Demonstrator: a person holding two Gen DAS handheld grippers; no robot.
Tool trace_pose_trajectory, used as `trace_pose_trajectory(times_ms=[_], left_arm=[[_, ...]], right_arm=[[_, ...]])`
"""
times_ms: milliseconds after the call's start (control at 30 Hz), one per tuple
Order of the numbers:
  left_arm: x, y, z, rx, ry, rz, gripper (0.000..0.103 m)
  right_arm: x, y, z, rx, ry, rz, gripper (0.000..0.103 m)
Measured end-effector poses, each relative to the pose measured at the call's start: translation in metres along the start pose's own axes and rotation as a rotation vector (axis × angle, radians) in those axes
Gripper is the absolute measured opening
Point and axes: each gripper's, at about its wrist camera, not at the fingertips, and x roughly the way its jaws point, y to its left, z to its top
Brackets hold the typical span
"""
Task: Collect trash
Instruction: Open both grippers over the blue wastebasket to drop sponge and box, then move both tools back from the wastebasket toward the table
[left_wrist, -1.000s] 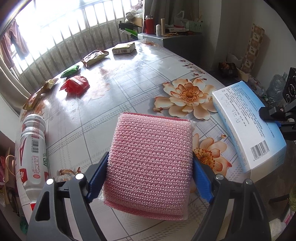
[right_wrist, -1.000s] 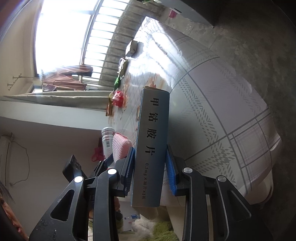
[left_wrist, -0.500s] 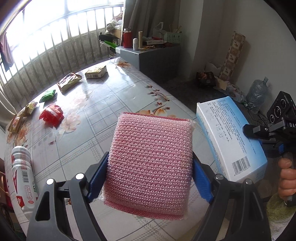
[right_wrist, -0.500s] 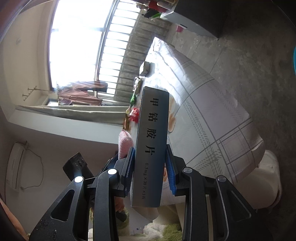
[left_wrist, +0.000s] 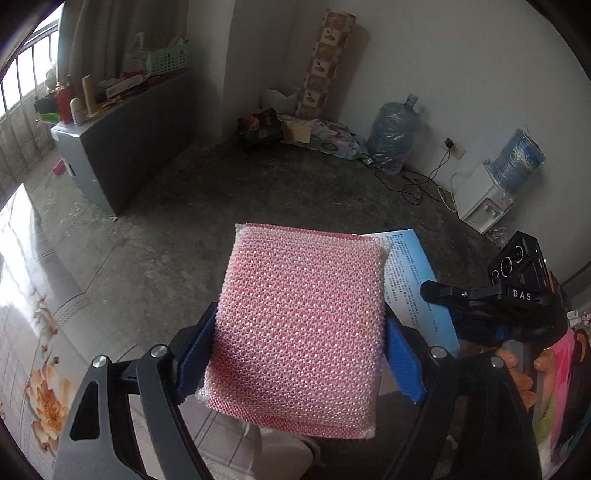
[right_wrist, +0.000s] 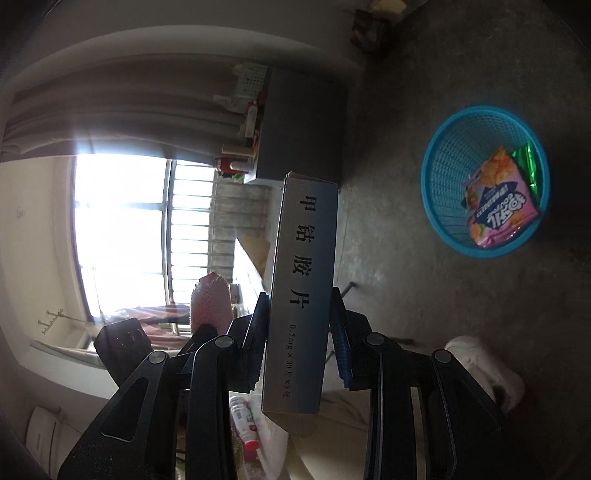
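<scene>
The right gripper (right_wrist: 300, 332), clamped across the narrow faces of an upright medicine box (right_wrist: 301, 295), has the blue mesh wastebasket (right_wrist: 448, 155) on the floor ahead and to its right. The left gripper (left_wrist: 299, 354), clamped on a pink scouring sponge (left_wrist: 299, 325), faces bare floor; the right hand appears nearer the basket.

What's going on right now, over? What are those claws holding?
Left claw shut on pink sponge. Right claw shut on medicine box. Blue basket on floor, wrappers inside. Nothing in the way.

We swing both grippers off the table (left_wrist: 33, 332) toward the concrete floor (right_wrist: 424, 258); the blue basket (right_wrist: 443, 206) with wrappers comes into view.
</scene>
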Motion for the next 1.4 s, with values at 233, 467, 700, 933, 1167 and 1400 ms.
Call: trace_pose_trajectory(times_ms=[233,467,700,933,1167,1400], left_arm=[[0.099,-0.023,0.057,-0.032,0.035,0.062,0.098],[0.101,0.004,0.042,-0.141,0.048,0.064,0.098],[0.04,0.017,0.016,-0.163,-0.026,0.04,0.097],[-0.047,0.026,-0.021,-0.152,-0.138,0.041,0.098],[-0.14,0.066,-0.078,-0.237,-0.266,0.111,0.098],[-0.229,0.119,-0.159,-0.381,-0.387,0.286,0.098]], right_arm=[[0.01,-0.082,0.061,0.178,-0.128,-0.12,0.065],[0.021,-0.171,0.042,0.381,-0.124,-0.207,0.065],[0.003,-0.148,0.006,0.249,-0.109,-0.326,0.065],[0.002,-0.059,-0.015,-0.14,-0.107,-0.567,0.074],[0.023,0.031,-0.061,-0.502,-0.136,-0.693,0.091],[0.062,0.095,-0.106,-0.787,-0.199,-0.827,0.095]])
